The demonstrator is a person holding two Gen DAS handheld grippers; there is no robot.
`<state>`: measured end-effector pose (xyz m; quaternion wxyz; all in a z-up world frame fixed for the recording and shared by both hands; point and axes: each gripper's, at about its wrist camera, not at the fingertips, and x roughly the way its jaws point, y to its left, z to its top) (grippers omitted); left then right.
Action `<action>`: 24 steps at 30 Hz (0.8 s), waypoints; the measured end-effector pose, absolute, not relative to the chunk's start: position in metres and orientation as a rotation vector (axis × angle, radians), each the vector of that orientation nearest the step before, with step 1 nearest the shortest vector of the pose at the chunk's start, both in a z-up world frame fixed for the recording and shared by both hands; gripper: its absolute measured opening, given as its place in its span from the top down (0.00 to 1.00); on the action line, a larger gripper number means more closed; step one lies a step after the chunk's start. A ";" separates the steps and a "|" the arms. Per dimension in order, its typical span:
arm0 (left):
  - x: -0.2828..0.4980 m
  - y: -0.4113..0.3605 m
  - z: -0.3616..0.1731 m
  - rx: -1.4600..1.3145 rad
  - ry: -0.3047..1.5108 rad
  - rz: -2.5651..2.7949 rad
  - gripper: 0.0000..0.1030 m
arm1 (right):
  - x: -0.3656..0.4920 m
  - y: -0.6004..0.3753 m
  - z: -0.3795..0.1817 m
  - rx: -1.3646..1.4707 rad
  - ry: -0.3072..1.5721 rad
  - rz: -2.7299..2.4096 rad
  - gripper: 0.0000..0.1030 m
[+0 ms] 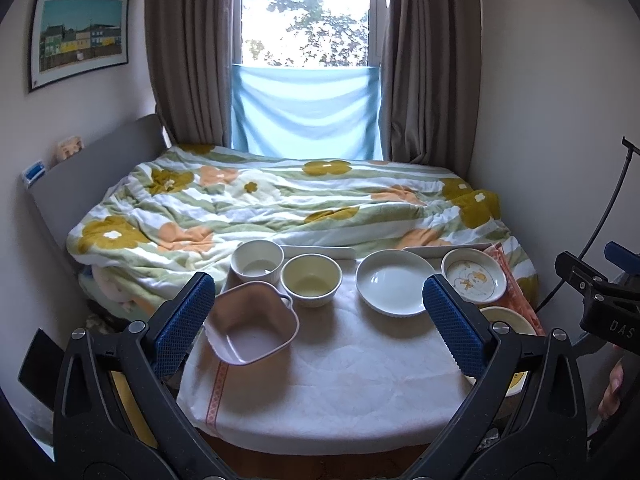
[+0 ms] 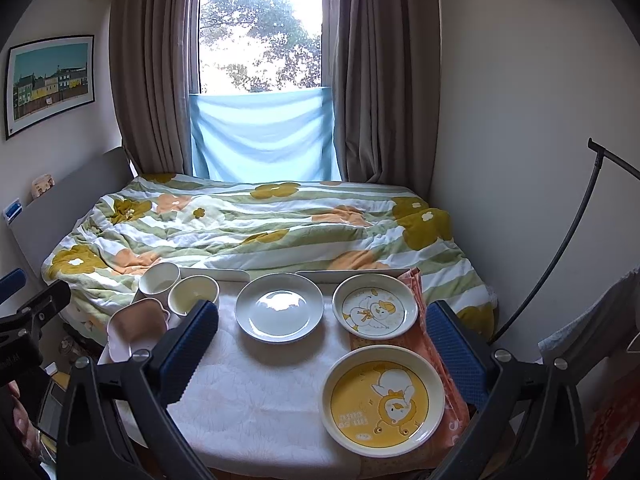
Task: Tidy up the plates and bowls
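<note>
Behind the small cloth-covered table (image 2: pixel 248 400) a flowered quilt (image 2: pixel 256 216) filled the bed. I held both tongs wide apart, gripping nothing. My right gripper (image 2: pixel 324 354) had the yellow duck plate (image 2: pixel 383 400) low in the frame, just right of centre between its fingers, nearer than anything else. My left gripper (image 1: pixel 318 322) sat closer to the pink handled dish (image 1: pixel 252 328), lower left, beside its left finger. I judged that each hand would take its own side.
</note>
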<state>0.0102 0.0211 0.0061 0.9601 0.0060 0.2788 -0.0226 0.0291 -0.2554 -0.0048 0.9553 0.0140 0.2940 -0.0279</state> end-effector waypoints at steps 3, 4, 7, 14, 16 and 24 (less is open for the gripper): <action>0.010 0.019 0.005 0.013 0.570 -0.054 0.00 | 0.030 -0.254 -0.005 0.030 0.596 -0.054 0.00; 0.010 0.019 0.005 0.012 0.571 -0.053 0.00 | 0.031 -0.254 -0.005 0.029 0.596 -0.054 0.00; 0.011 0.019 0.005 0.013 0.574 -0.049 0.00 | 0.032 -0.253 -0.005 0.028 0.597 -0.057 0.00; 0.010 0.019 0.003 0.003 0.578 -0.046 0.00 | 0.034 -0.250 -0.006 0.024 0.595 -0.066 0.00; 0.010 0.020 0.004 0.001 0.577 -0.045 0.00 | 0.034 -0.250 -0.007 0.026 0.593 -0.065 0.00; 0.010 0.019 0.002 0.013 0.580 -0.034 0.00 | 0.034 -0.250 -0.007 0.027 0.593 -0.067 0.00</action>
